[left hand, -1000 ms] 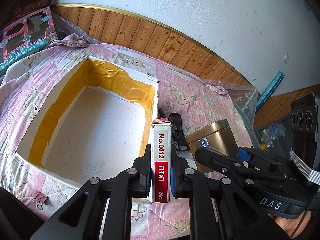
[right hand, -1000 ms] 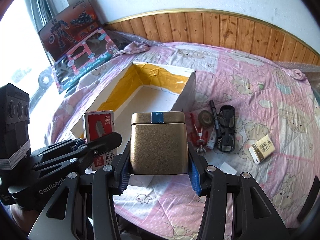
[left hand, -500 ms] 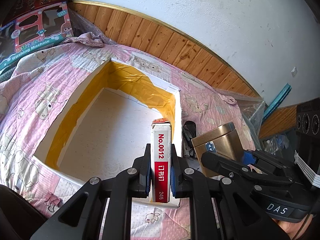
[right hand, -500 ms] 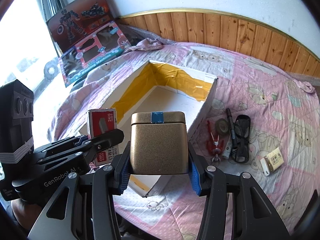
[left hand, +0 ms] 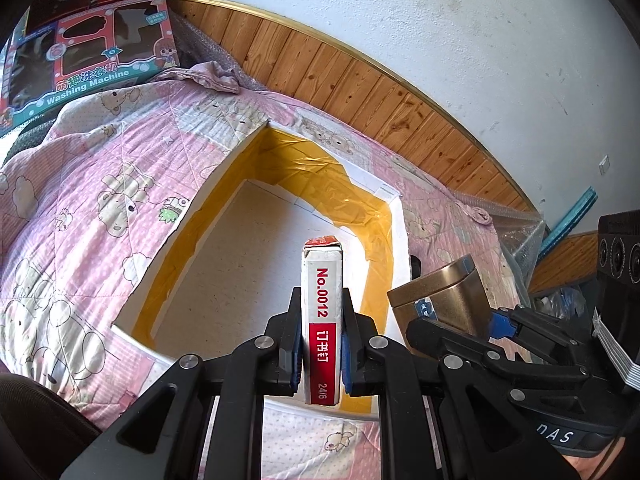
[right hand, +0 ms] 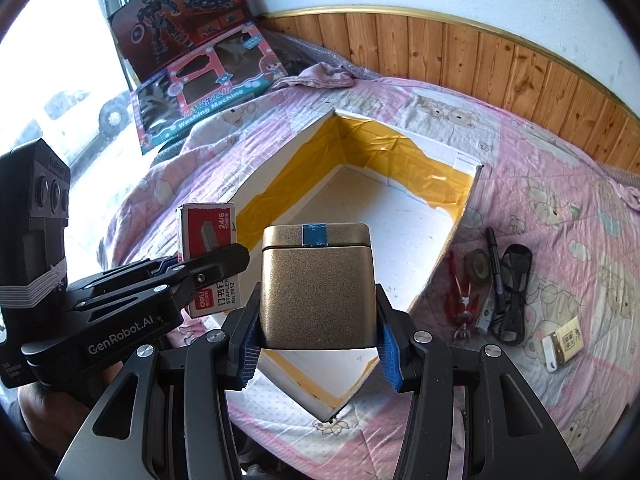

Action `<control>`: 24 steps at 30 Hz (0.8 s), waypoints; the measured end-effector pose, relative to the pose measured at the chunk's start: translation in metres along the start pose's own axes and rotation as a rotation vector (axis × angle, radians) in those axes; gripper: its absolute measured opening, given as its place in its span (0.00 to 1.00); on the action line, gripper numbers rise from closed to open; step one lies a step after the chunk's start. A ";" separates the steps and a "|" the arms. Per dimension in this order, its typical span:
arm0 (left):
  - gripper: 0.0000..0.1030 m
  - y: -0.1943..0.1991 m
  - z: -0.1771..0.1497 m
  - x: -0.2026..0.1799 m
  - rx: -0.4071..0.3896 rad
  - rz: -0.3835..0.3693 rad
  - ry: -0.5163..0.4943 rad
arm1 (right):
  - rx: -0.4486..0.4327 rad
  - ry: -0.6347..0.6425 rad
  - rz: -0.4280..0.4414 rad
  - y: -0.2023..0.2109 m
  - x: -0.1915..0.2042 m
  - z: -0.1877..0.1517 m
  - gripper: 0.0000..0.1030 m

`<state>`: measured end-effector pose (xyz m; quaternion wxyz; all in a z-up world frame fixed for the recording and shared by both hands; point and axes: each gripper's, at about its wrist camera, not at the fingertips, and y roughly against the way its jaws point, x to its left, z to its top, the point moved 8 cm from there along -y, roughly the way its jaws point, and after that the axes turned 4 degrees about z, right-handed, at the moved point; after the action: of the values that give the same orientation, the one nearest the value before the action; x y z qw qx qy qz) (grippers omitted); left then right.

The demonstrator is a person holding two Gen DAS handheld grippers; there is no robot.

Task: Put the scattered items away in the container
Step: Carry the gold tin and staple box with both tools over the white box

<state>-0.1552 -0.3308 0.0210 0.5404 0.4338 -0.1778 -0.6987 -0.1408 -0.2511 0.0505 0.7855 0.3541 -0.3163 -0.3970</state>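
Observation:
My left gripper (left hand: 321,336) is shut on a white and red staple box (left hand: 322,320), held over the near part of the white container (left hand: 180,232) with yellow tape inside. In the right wrist view the same staple box (right hand: 208,248) shows at the left. A gold tin (right hand: 316,284) with a blue tape strip sits clamped in my right gripper (right hand: 318,344), above the container's near corner (right hand: 332,404). The tin (left hand: 444,300) also appears at the right of the left wrist view. The container's floor is bare.
On the pink quilt (right hand: 560,208) right of the container lie red pliers (right hand: 460,300), a tape roll (right hand: 478,266), a black marker (right hand: 494,260), black glasses (right hand: 516,292) and a small yellow box (right hand: 562,344). Toy boxes (right hand: 208,92) stand at the back left against wood panelling.
Both grippers have moved left and forward over the container with their loads. The staple box now hangs over the container's inside, and the tin over its near corner.

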 end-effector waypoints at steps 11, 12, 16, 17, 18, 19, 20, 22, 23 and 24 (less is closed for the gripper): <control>0.15 -0.006 0.010 0.027 0.004 0.031 0.010 | 0.050 0.025 0.009 -0.029 0.011 0.002 0.50; 0.15 -0.007 0.010 0.029 0.005 0.034 0.009 | 0.054 0.026 0.007 -0.031 0.012 0.002 0.50; 0.15 -0.011 0.013 0.032 0.011 0.042 -0.005 | 0.069 0.028 0.004 -0.040 0.012 0.002 0.50; 0.15 -0.013 0.013 0.033 0.013 0.045 -0.010 | 0.073 0.029 0.003 -0.043 0.012 0.002 0.50; 0.15 -0.015 0.014 0.033 0.018 0.047 -0.014 | 0.078 0.030 0.002 -0.045 0.012 0.001 0.50; 0.15 -0.017 0.014 0.034 0.022 0.050 -0.020 | 0.082 0.031 0.000 -0.048 0.012 0.001 0.50; 0.15 -0.019 0.014 0.034 0.025 0.054 -0.026 | 0.086 0.031 -0.001 -0.050 0.012 0.001 0.50; 0.15 -0.023 0.015 0.035 0.032 0.062 -0.039 | 0.094 0.033 -0.003 -0.054 0.012 0.000 0.50; 0.15 -0.025 0.015 0.035 0.036 0.065 -0.043 | 0.098 0.034 -0.005 -0.057 0.012 0.000 0.50; 0.15 -0.028 0.015 0.036 0.040 0.068 -0.049 | 0.102 0.034 -0.006 -0.059 0.012 0.000 0.50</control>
<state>-0.1849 -0.3568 -0.0053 0.5504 0.4209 -0.2195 -0.6868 -0.1586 -0.2868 0.0056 0.7707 0.4012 -0.3216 -0.3764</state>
